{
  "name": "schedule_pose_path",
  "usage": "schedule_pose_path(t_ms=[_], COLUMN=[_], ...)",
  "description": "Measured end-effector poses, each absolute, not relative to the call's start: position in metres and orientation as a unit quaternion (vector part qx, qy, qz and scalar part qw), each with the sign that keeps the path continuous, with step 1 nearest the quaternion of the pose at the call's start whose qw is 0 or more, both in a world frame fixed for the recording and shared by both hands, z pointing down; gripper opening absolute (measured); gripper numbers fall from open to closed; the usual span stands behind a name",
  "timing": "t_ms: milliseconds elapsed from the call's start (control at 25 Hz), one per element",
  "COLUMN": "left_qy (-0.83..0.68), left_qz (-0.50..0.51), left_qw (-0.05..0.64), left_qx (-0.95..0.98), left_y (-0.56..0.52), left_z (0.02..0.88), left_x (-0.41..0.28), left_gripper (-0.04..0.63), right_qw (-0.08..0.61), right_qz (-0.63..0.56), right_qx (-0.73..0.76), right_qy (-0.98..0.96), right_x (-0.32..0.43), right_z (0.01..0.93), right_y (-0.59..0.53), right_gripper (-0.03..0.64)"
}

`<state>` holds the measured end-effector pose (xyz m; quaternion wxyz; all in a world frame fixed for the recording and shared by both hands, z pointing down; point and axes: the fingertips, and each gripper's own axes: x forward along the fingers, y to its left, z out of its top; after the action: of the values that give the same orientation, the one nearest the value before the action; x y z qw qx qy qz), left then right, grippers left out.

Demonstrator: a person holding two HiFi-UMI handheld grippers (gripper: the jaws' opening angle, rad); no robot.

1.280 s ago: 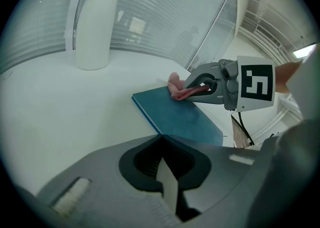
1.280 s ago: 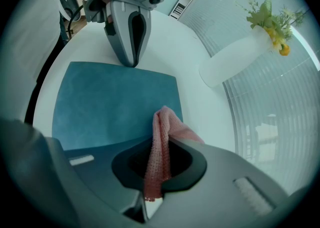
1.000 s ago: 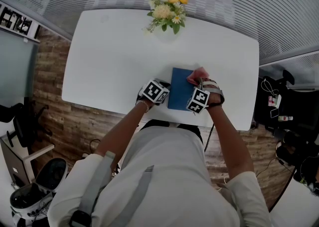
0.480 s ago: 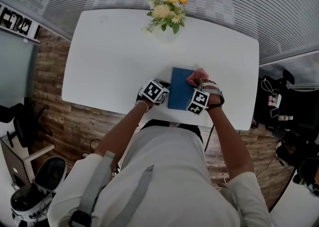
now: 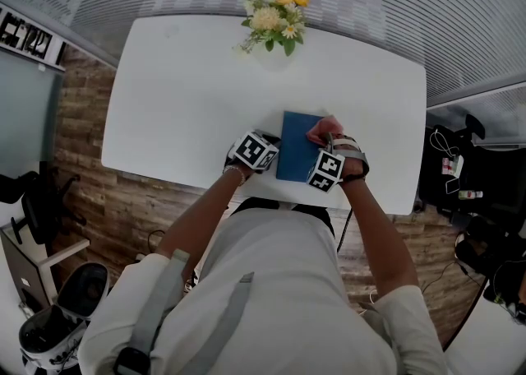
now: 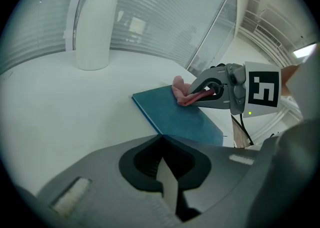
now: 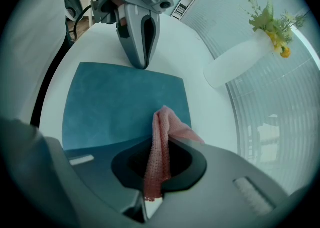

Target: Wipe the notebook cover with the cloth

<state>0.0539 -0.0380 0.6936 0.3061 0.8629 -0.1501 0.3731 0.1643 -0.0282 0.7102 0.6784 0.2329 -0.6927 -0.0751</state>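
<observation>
A blue notebook (image 5: 296, 150) lies flat near the white table's front edge. My right gripper (image 5: 325, 145) is shut on a pink cloth (image 5: 319, 128), which rests on the cover's right part. In the right gripper view the cloth (image 7: 163, 137) hangs from the shut jaws (image 7: 155, 182) onto the notebook (image 7: 120, 104). My left gripper (image 5: 271, 150) is shut, and its tip touches the notebook's left edge (image 7: 142, 64). From the left gripper view (image 6: 165, 172) I see the notebook (image 6: 172, 117), the cloth (image 6: 181, 94) and the right gripper (image 6: 212, 91) over it.
A white vase of yellow and white flowers (image 5: 276, 21) stands at the table's far edge; the vase (image 6: 94, 27) is well behind the notebook. The white table (image 5: 181, 102) ends just in front of the notebook. A wooden floor and office clutter surround it.
The right gripper and the cloth have slid a little along the cover toward the person. The left gripper and the notebook have stayed put.
</observation>
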Motion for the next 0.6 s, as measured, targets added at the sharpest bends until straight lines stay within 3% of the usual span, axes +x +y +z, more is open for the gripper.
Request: schedule_pose_path(t_ms=[600], left_qy=[-0.151], left_qz=[0.374], left_qw=[0.308], left_qx=[0.862], left_y=[-0.036], left_z=[0.694], left_x=[0.054], left_gripper=[-0.006], right_qw=[0.679], right_qz=[-0.072], right_qx=[0.231], right_qy=[-0.693], right_x=[0.163], right_z=[0.709], right_y=[-0.015], right_gripper=[0.011])
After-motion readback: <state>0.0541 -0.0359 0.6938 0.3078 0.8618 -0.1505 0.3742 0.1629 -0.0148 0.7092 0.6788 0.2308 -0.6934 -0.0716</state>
